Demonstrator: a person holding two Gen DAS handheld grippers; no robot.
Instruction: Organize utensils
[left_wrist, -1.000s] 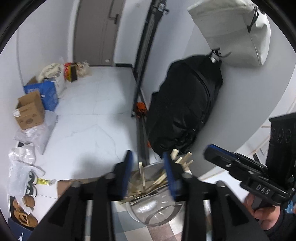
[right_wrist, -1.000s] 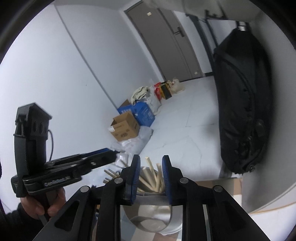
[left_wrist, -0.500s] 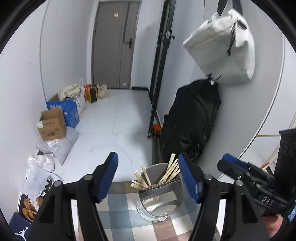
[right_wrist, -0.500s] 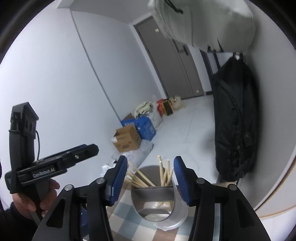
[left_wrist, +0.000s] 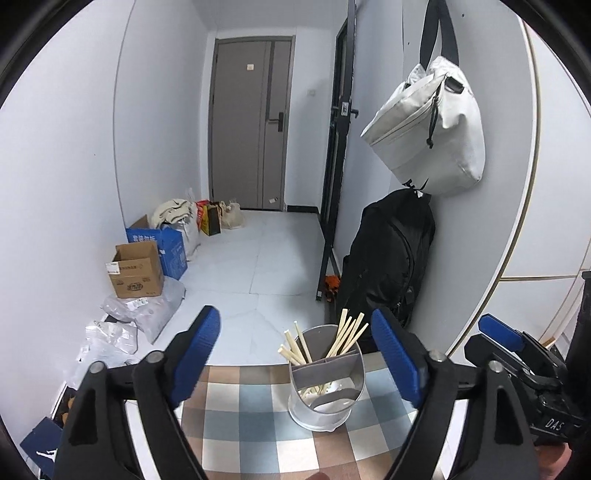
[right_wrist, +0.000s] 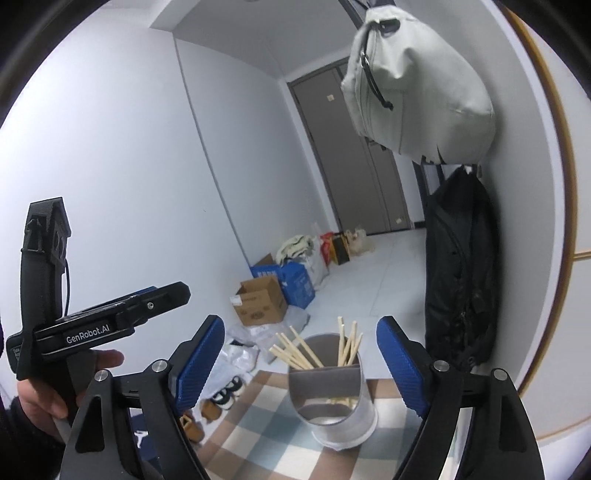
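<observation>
Both sets of tongs have backed away from the utensil holder (left_wrist: 327, 380) and risen since a second ago, when each pair of blue pads sat narrow and close over its rim. The left tongs (left_wrist: 293, 354) now stand wide and their jaws are opening, with nothing between the pads; the holder is seen through the gap, well clear of either pad. The right tongs (right_wrist: 299, 363) show the same condition: wide, jaws opening, empty. The holder stands upright on the checked cloth of the counter (left_wrist: 240, 424), near its far edge. The chopsticks (left_wrist: 347, 334) lean in two bunches, one in each rear compartment, divided by the grey partition; the front compartment shows only bright metal. No loose utensil is visible on the cloth. Judgement: the release is complete, the chopsticks are stowed, and the task appears at or near its end.
</observation>
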